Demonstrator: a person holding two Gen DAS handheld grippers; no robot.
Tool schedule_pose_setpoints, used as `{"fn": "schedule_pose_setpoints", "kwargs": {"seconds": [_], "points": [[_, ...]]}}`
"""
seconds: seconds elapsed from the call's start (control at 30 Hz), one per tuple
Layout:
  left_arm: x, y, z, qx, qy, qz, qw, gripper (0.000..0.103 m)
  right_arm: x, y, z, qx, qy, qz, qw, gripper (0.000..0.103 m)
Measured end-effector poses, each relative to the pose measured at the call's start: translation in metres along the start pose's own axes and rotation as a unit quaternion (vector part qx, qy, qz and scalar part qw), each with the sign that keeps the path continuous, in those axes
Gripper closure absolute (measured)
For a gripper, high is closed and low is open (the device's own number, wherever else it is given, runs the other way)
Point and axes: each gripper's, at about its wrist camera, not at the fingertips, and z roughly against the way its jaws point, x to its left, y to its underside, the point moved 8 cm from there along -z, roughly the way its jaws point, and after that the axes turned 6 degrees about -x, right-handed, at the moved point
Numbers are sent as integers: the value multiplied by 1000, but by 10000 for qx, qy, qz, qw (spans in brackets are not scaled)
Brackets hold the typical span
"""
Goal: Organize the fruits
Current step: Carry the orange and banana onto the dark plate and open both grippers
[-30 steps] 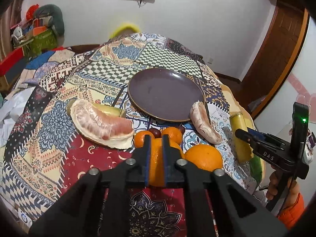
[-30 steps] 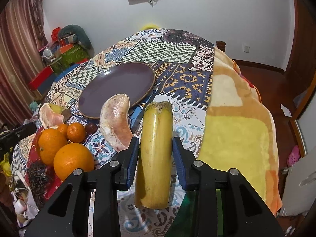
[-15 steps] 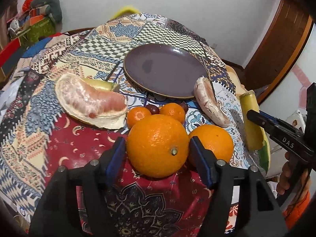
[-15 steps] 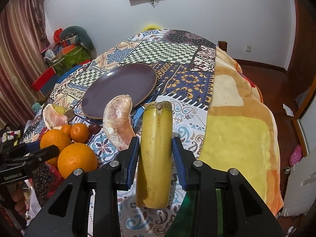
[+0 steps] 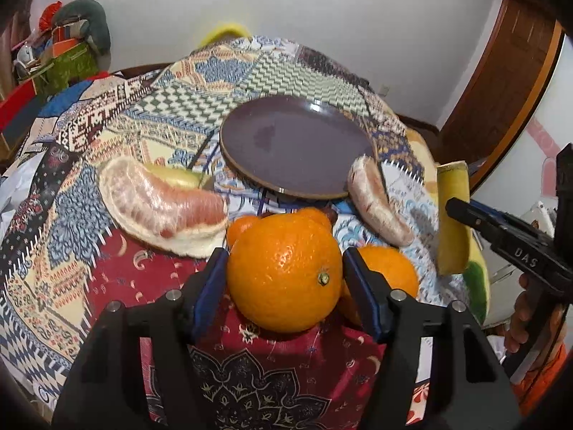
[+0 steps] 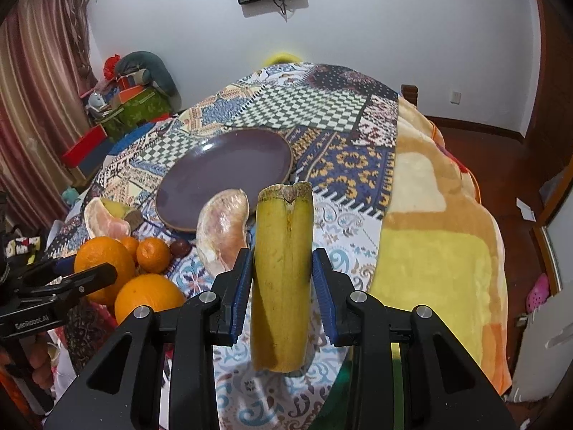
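Left gripper (image 5: 284, 268), just opened from shut, now closing around big round orange (image 5: 284, 268), near side of dark purple plate (image 5: 297, 150). Right gripper (image 6: 281, 276) clamped on yellow banana piece (image 6: 281, 276). Plate likely next.

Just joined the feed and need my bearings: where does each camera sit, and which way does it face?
Left wrist: on the left gripper, angled down across the table; its pads flank a large orange; the person's hand shows at right.
Right wrist: on the right gripper, angled down across the table, clamped on a banana piece.
Shared: purple plate, oranges, pomelo segments, and each view shows the other gripper.
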Motion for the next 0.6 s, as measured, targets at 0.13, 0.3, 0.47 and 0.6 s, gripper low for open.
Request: {"fn": "schedule_pose_setpoints", "kwargs": {"seconds": [0.13, 0.3, 0.47, 0.6], "points": [[2, -22, 10, -298, -58, -48, 9995, 39, 4, -14, -1, -143, -53, 5, 9999, 72], [7, -49, 15, -600, -109, -80, 9981, 38, 11, -30, -3, -308, -120, 93, 9994, 72], [11, -74, 11, -798, -180, -112, 9966, 39, 18, -47, -7, -461, -177, 197, 9986, 72], [13, -88, 4, -905, -198, -114, 9956, 39, 22, -57, -13, -552, -164, 306, 9979, 72]]}}
